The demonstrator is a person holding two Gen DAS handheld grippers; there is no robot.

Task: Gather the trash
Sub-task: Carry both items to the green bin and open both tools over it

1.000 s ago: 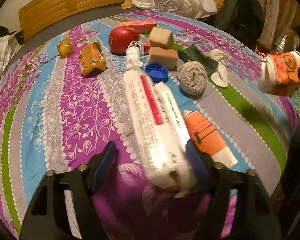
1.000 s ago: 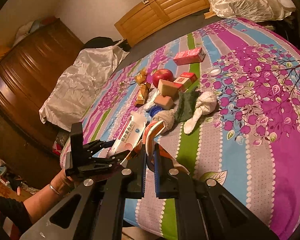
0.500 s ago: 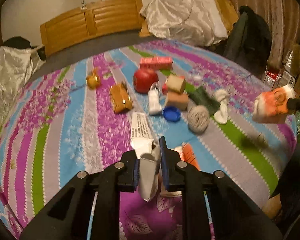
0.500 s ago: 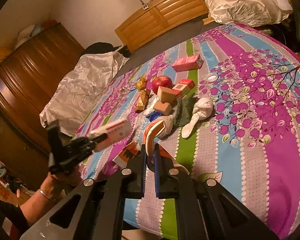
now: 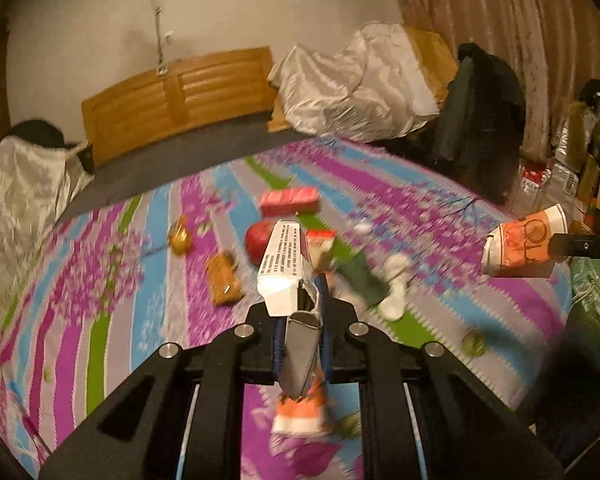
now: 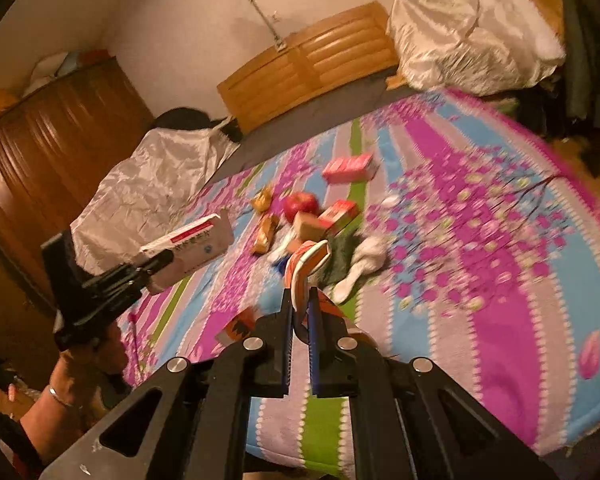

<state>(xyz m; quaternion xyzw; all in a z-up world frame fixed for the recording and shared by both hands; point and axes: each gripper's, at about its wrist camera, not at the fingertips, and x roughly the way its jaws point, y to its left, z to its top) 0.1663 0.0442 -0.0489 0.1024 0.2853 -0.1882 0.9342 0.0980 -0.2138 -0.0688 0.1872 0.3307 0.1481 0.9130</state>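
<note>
My left gripper (image 5: 304, 312) is shut on one end of a long white packet (image 5: 286, 260) with a red stripe and holds it in the air above the bed. The right wrist view shows that packet (image 6: 192, 244) at the left, jutting from the left gripper (image 6: 156, 264). My right gripper (image 6: 299, 304) is shut on a crushed orange-and-white paper cup (image 6: 306, 260), also lifted clear of the bed. In the left wrist view, the cup (image 5: 520, 246) hangs at the right edge. An orange-and-white carton (image 5: 302, 412) lies on the quilt under the left gripper.
On the striped floral quilt (image 5: 100, 280) lie a red apple (image 5: 256, 240), a pink carton (image 5: 290, 200), two golden wrappers (image 5: 222, 280), a green cloth (image 5: 360, 276) and a white sock (image 5: 394, 292). Silver bags (image 6: 148, 176) and a brown wardrobe (image 6: 40, 152) stand left. A person's hand (image 6: 80, 368) holds the left gripper.
The left gripper closed on the end of the white packet and lifted it off the quilt. The right gripper rose a little with the cup in it.
</note>
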